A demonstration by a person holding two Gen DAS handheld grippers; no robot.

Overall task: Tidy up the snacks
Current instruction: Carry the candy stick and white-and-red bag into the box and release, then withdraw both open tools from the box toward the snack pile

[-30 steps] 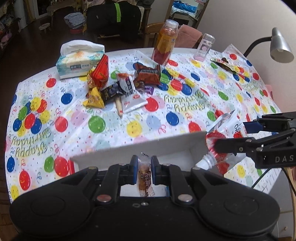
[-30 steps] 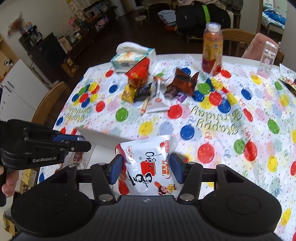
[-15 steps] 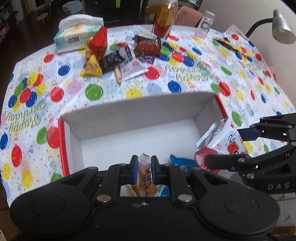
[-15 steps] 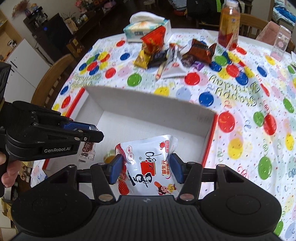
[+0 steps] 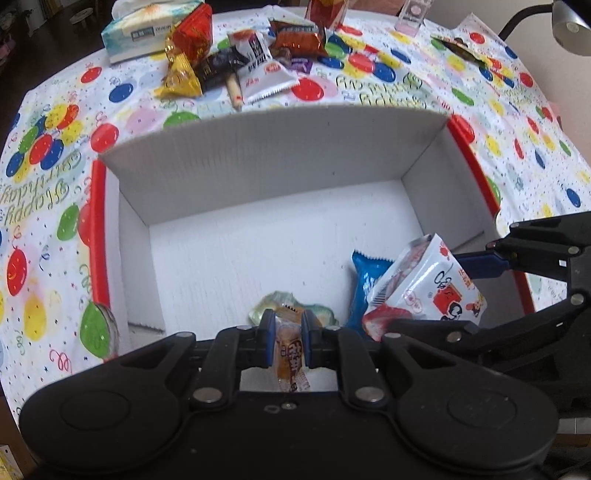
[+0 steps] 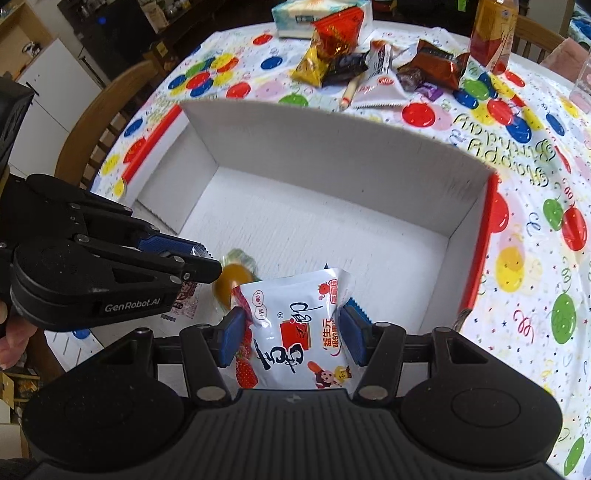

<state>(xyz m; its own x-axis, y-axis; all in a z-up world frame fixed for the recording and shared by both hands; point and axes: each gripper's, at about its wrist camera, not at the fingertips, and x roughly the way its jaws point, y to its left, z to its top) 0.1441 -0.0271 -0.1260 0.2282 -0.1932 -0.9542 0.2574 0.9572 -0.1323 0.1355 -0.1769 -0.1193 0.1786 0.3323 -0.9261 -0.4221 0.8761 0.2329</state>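
A white box with red edges (image 5: pixel 273 158) (image 6: pixel 332 147) stands open on the balloon tablecloth. Over its near side, my left gripper (image 5: pixel 289 334) (image 6: pixel 210 264) is shut on a small orange snack packet (image 5: pixel 290 356) (image 6: pixel 184 301). Beside it, my right gripper (image 6: pixel 291 334) (image 5: pixel 454 291) is shut on a white pouch with red print (image 6: pixel 295 332) (image 5: pixel 428 291). On the box floor below lie a blue packet (image 5: pixel 364 284), a pale green packet (image 5: pixel 291 306) and a round orange jelly (image 6: pixel 232 284).
A pile of loose snacks (image 5: pixel 236 62) (image 6: pixel 369 66) lies beyond the box, with a tissue box (image 5: pixel 144 29) behind it and an orange drink bottle (image 6: pixel 493 33) to the right. A desk lamp (image 5: pixel 569 22) stands far right; a wooden chair (image 6: pixel 99 122) is at the left table edge.
Both grippers have moved forward and down over the box with their packets still held. The box interior now fills both views.
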